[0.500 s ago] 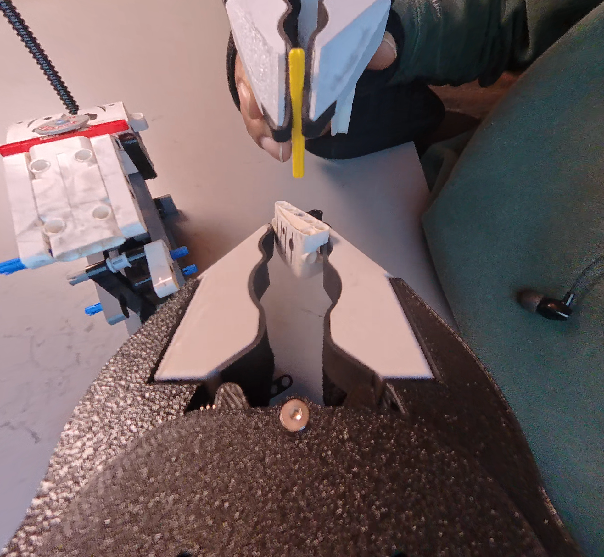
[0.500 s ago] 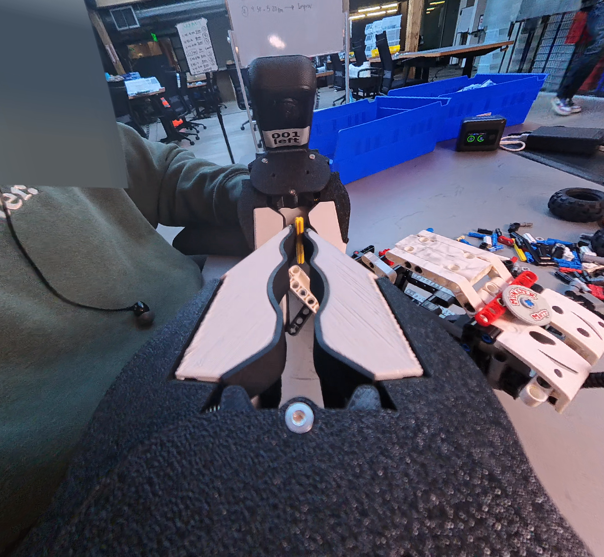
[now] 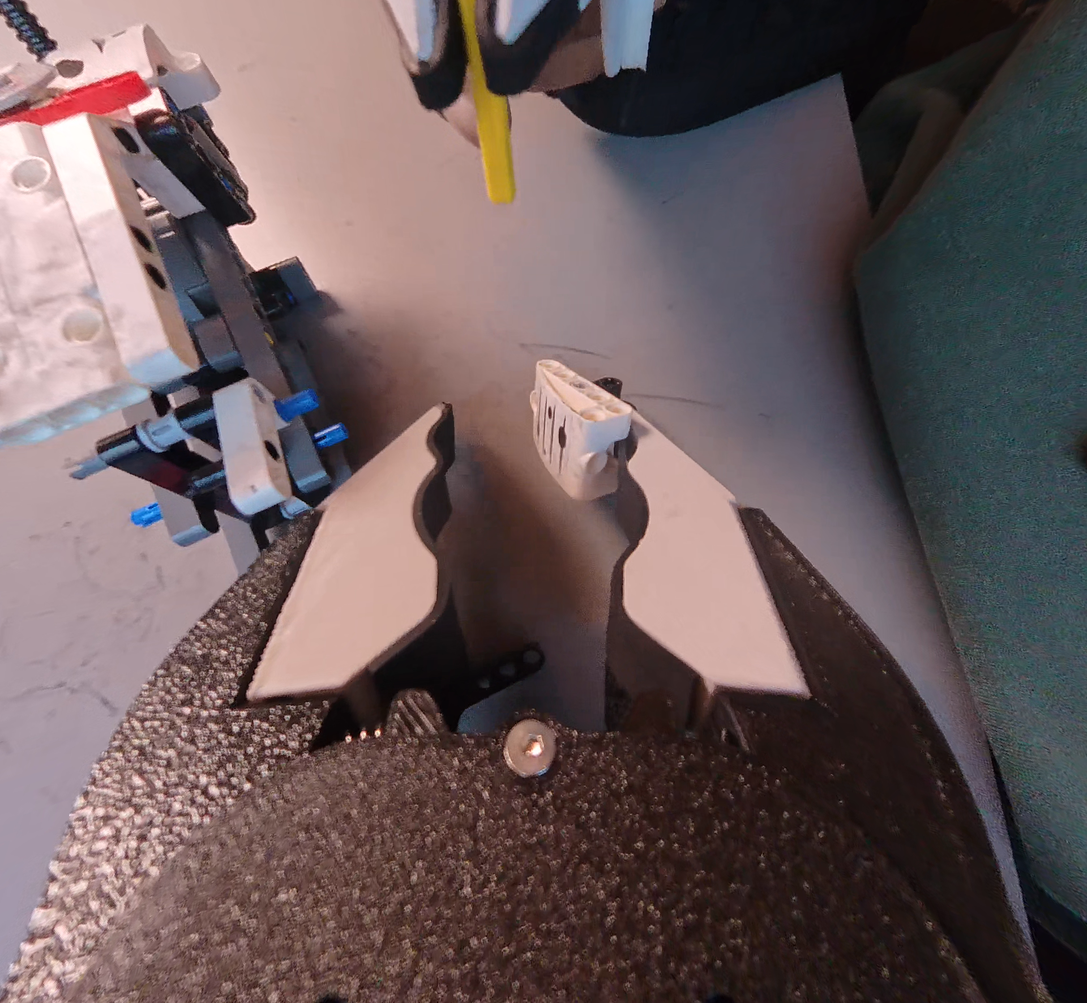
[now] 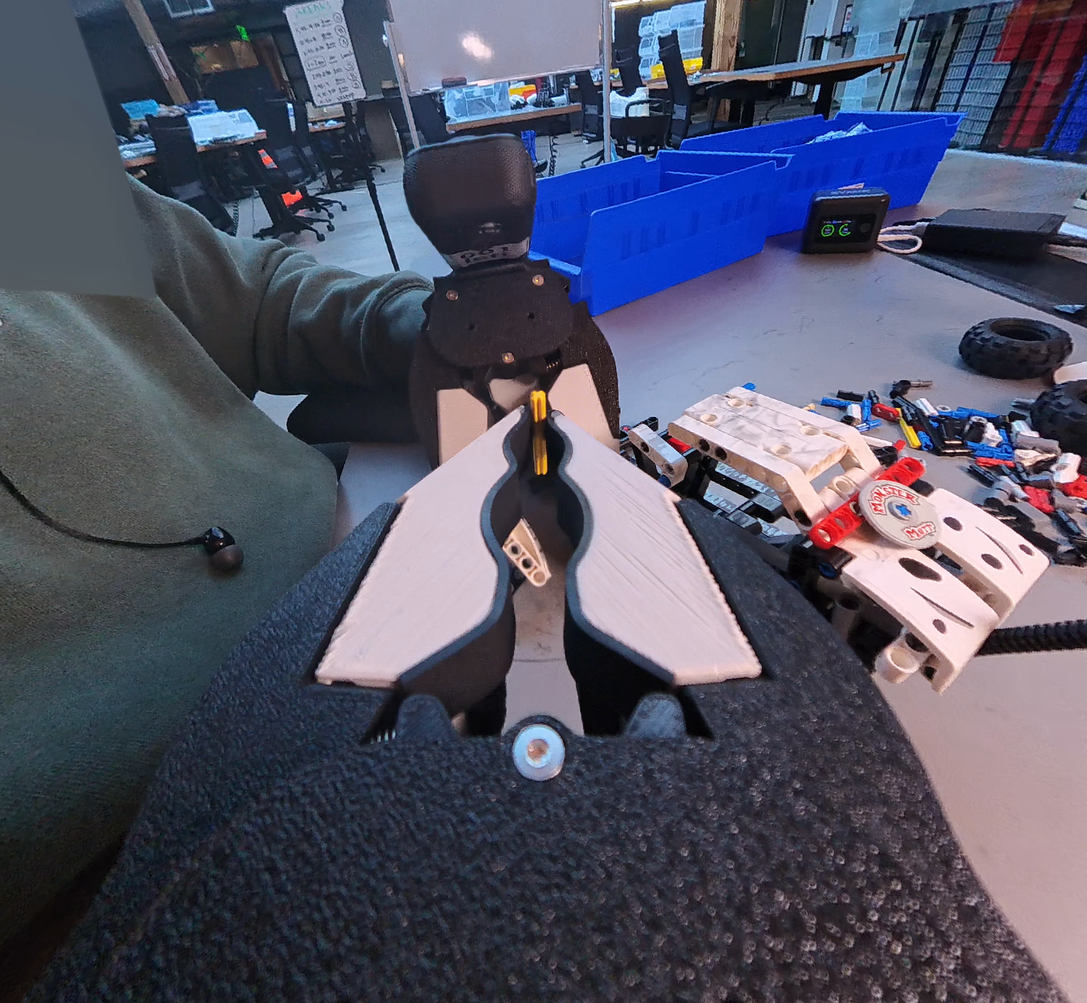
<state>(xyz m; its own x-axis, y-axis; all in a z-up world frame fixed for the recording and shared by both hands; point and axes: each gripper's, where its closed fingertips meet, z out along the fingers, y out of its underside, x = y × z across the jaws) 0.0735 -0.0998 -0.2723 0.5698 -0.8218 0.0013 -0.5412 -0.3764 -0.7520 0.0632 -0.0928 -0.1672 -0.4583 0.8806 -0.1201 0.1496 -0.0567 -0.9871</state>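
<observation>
A thin yellow rod (image 4: 539, 439) is pinched upright at the tips of the right tongs (image 4: 536, 416). A white beam piece (image 4: 525, 553) is seen in the gap below. The left tongs (image 4: 517, 404) face them closely. A white toy vehicle (image 4: 823, 498) is set on the worktop (image 4: 764, 327) beside loose parts (image 4: 964, 433).

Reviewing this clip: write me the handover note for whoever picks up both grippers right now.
Left gripper: jaws open, gripping nothing. A small white beam sits at one fingertip; I cannot tell whether they touch.
Right gripper: shut on a yellow axle, its free end pointing toward the beam, clearly apart from it.
A partly built white vehicle model stands on the table beside the left gripper, with a loose parts pile and a tyre beyond.
Axle and beam are not joined.
</observation>
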